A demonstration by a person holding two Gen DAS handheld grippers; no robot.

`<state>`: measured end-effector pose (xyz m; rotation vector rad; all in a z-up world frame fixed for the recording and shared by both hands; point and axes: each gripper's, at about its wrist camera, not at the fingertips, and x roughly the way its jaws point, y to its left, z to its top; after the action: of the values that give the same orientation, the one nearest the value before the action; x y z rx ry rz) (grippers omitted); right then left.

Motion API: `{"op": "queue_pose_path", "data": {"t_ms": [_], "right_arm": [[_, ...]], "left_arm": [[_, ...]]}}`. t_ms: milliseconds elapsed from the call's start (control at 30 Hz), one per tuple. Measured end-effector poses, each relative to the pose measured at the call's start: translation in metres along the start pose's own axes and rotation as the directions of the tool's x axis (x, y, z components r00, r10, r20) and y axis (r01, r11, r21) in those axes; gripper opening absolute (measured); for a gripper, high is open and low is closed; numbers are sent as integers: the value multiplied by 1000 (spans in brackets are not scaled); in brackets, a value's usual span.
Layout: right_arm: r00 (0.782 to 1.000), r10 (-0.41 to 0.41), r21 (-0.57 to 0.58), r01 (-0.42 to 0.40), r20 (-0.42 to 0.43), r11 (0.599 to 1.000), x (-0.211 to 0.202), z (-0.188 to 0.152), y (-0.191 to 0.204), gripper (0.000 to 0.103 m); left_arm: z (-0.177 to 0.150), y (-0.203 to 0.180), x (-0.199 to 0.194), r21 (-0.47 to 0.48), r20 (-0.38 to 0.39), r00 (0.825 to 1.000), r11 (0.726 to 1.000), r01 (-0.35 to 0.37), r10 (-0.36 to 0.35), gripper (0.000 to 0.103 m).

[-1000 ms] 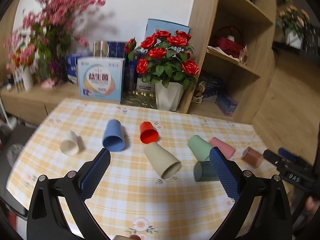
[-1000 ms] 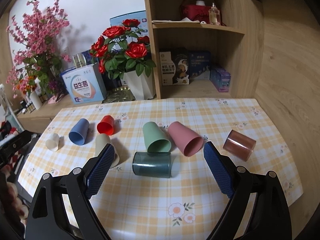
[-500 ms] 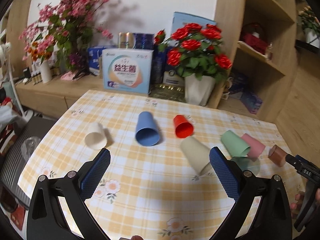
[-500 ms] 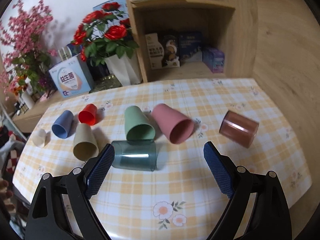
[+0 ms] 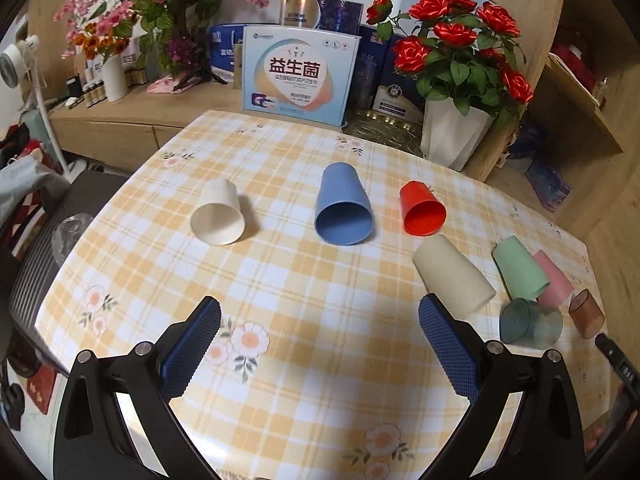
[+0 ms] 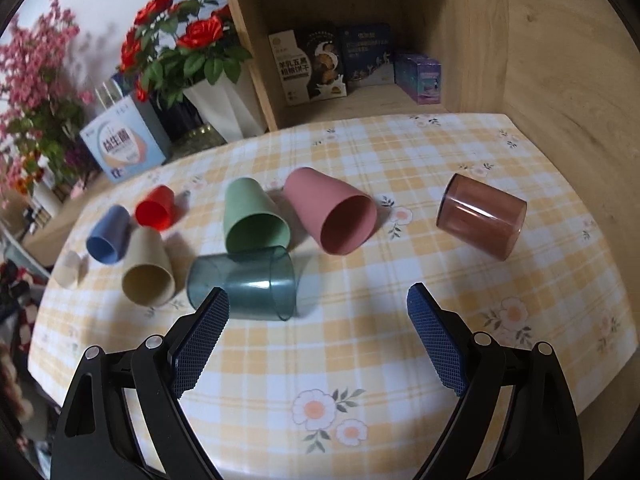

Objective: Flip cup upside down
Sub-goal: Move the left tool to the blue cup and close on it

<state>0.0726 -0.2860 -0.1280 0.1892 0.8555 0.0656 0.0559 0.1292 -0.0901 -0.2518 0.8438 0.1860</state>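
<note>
Several cups lie on their sides on the checked tablecloth. In the left wrist view: a white cup (image 5: 218,218), a blue cup (image 5: 343,212), a red cup (image 5: 422,210), a beige cup (image 5: 452,278). In the right wrist view: a green cup (image 6: 252,218), a pink cup (image 6: 334,212), a clear teal cup (image 6: 244,282), a clear brown cup (image 6: 482,216). My left gripper (image 5: 318,318) is open and empty above the table, short of the blue cup. My right gripper (image 6: 318,306) is open and empty, its left fingertip near the teal cup.
A white vase of red roses (image 5: 456,76) and a light-blue box (image 5: 298,76) stand past the table's far edge. A wooden shelf unit (image 6: 360,40) holds boxes behind the table. A dark chair (image 5: 52,232) is at the table's left side.
The left gripper has swung left and nearer, so the white, blue and red cups now sit centred. The right gripper has moved forward and lower toward the teal and pink cups. No cup moved.
</note>
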Motion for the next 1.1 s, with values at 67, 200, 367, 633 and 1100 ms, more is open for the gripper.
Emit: {"op": "queue_pose_path", "data": {"t_ms": [67, 200, 367, 633, 1100], "right_arm": [[1000, -8, 1, 8, -11, 1000, 5, 0, -2, 87], [999, -25, 4, 25, -31, 1000, 13, 1, -6, 87], [998, -35, -5, 34, -58, 999, 25, 1, -6, 87], [996, -43, -12, 43, -84, 999, 40, 5, -7, 87], [991, -36, -3, 36, -127, 999, 60, 3, -10, 87]], "left_arm": [[11, 2, 10, -6, -19, 999, 999, 33, -33, 87], [39, -1, 29, -7, -33, 997, 998, 69, -69, 83], [86, -5, 81, -45, -105, 986, 991, 123, -127, 83], [121, -2, 181, -182, -275, 949, 977, 107, -155, 83], [111, -8, 234, -133, -416, 908, 991, 1, -56, 73]]}}
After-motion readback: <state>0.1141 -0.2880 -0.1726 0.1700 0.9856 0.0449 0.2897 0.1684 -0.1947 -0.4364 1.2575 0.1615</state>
